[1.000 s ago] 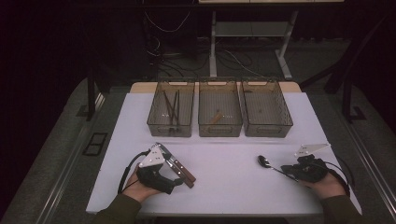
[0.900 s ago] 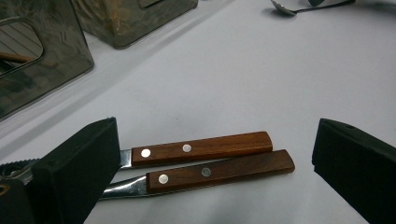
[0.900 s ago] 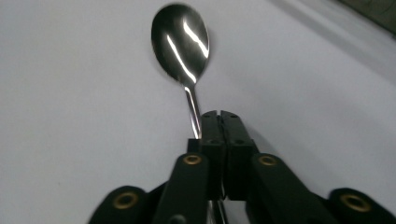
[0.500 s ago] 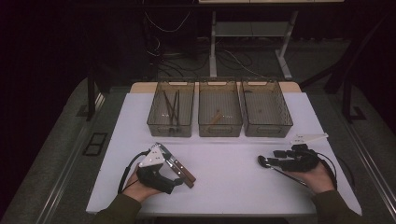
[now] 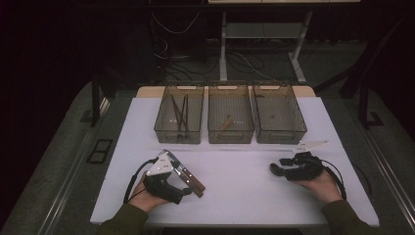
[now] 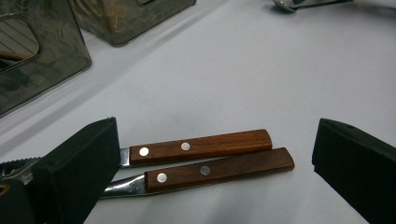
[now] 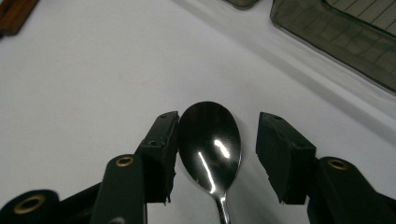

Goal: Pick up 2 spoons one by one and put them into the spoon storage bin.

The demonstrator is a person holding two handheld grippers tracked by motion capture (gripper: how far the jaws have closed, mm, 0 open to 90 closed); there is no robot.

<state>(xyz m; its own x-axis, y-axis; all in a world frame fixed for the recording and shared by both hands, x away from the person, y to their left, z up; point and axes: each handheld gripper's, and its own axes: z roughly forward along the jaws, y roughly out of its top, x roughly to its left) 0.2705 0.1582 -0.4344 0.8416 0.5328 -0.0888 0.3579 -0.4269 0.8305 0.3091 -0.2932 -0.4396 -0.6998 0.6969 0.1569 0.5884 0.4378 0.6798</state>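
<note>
Lying low on the white bench (image 5: 244, 166), the spoon (image 7: 211, 140) sits bowl-first between the open right tool's (image 7: 217, 154) jaws at lower centre, handle running back under it, ungripped.

Olive sleeves (image 5: 125, 220), blk grippers w/ brass rivets (image 7: 124, 161), trailing cables (image 5: 131, 181)

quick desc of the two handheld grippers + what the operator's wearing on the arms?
Both are black. Left gripper carries a pale grey three-cornered plate on top; a black cable loops from it. Right gripper also trails a black cable. Jaws are black blocks on arms with brass-coloured rivets. Sleeves are dark olive.
</note>
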